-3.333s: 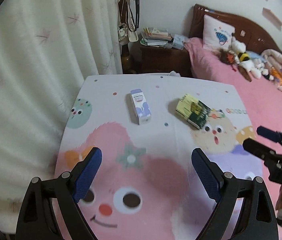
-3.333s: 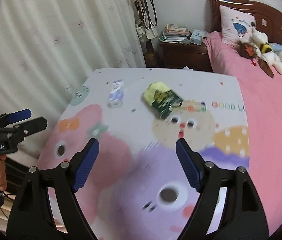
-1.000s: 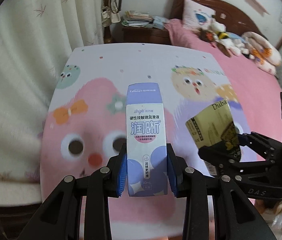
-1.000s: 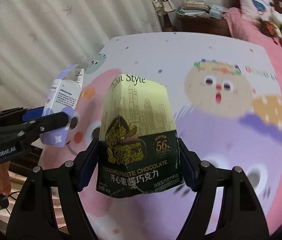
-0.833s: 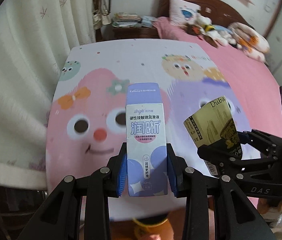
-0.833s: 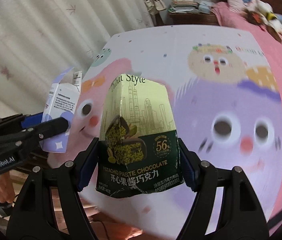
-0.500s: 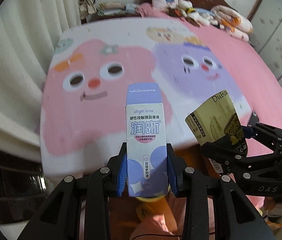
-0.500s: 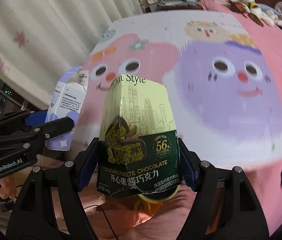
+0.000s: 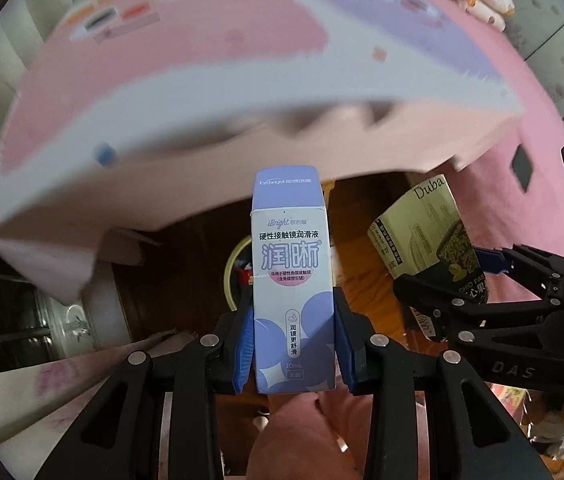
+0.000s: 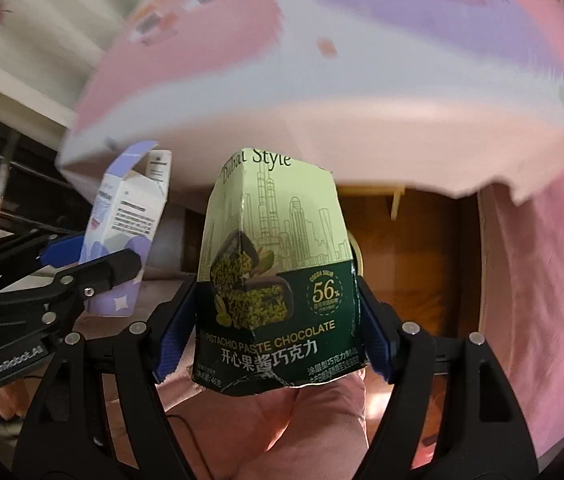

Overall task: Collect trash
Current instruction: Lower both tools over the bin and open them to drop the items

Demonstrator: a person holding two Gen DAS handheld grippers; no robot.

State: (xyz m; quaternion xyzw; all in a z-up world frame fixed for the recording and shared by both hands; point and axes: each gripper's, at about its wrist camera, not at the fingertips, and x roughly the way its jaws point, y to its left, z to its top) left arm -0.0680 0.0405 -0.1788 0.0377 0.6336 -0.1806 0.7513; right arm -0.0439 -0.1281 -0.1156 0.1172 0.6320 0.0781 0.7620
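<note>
Our left tool [image 9: 294,344] squeezes the purple and white box [image 9: 291,280] tight. The box stands straight up between the two blue pads [image 9: 244,344], and its top flap is open. Right behind the box, lower down, we see part of a round bin [image 9: 234,268] with a pale rim. It sits on the brown floor, and a bit of red stuff shows inside it. The box hides most of the bin.

Above both tools is the edge of the bench [image 9: 162,128], with its pink and purple cartoon cover. It looks blurry.

Our right tool [image 10: 270,336], just to the right of the left one, squeezes the green chocolate box [image 10: 274,280]. This box is bent and torn at the bottom. A small piece of the bin rim peeks out past its right side.

We think both pieces of trash are picked up and we are now carrying them to the bin. Next, each tool must get right over the bin's mouth and then let go, so the boxes drop in. If we let go too soon, a box could hit the rim and land on the floor.
</note>
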